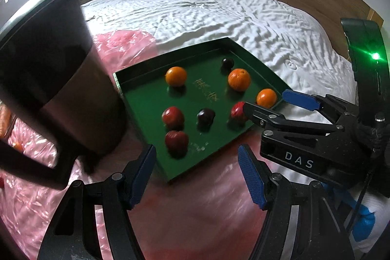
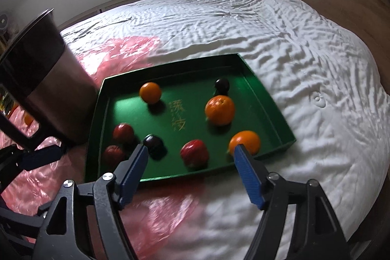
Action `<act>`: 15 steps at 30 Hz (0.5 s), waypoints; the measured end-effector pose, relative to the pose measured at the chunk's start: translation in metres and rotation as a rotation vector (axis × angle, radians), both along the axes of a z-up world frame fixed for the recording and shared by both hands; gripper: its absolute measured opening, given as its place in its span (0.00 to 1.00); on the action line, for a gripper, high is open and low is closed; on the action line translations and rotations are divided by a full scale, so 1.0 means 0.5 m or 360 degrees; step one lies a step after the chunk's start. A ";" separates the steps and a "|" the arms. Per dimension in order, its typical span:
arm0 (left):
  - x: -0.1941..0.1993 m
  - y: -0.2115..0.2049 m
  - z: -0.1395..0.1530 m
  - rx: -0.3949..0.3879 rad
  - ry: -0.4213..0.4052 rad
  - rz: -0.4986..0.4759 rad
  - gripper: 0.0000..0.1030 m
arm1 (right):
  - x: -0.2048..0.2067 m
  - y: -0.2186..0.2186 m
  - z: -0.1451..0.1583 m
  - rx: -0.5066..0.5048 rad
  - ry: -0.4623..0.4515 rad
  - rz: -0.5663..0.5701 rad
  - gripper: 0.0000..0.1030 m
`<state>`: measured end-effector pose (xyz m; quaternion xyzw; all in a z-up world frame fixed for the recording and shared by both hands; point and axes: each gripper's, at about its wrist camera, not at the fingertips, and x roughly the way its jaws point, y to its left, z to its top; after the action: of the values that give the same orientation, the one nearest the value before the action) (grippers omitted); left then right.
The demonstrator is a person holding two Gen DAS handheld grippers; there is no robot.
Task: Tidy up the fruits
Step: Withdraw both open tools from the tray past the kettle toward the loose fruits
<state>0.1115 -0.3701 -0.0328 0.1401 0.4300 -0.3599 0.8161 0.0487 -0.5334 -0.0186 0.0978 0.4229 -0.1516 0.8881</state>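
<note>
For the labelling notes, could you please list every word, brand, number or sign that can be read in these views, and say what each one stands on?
"DAS": white letters on the black body of the right gripper, seen from the left wrist view.
Gold characters on the floor of the green tray: too blurred to read in either view.
Small pale marks near the tray's near edge, left wrist view: too small to read.
Nothing else legible.

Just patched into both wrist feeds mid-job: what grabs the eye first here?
The shallow dark green tray lying on the white quilted bed, partly over a pink plastic sheet, stands out first. Inside it sit three oranges, three red apples and two dark plums, scattered apart. A tall dark bin looms at the tray's left edge, and both blue-padded grippers, left and right, hang open and empty just short of the tray.
</note>
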 end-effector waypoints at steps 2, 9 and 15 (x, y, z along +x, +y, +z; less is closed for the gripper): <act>-0.004 0.020 -0.005 0.0020 -0.0020 -0.0005 0.62 | -0.004 0.015 -0.002 0.0004 -0.0006 0.0000 1.00; -0.001 0.102 -0.029 0.0062 0.0015 0.0050 0.62 | -0.010 0.070 -0.012 0.0002 0.0024 0.0003 1.00; 0.009 0.198 -0.043 0.0117 0.0009 0.0181 0.62 | -0.026 0.149 -0.027 0.0002 0.0073 0.0108 1.00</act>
<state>0.1160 -0.2710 -0.0542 0.1442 0.4524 -0.2975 0.8282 0.0358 -0.4591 -0.0319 0.0805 0.4463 -0.1234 0.8827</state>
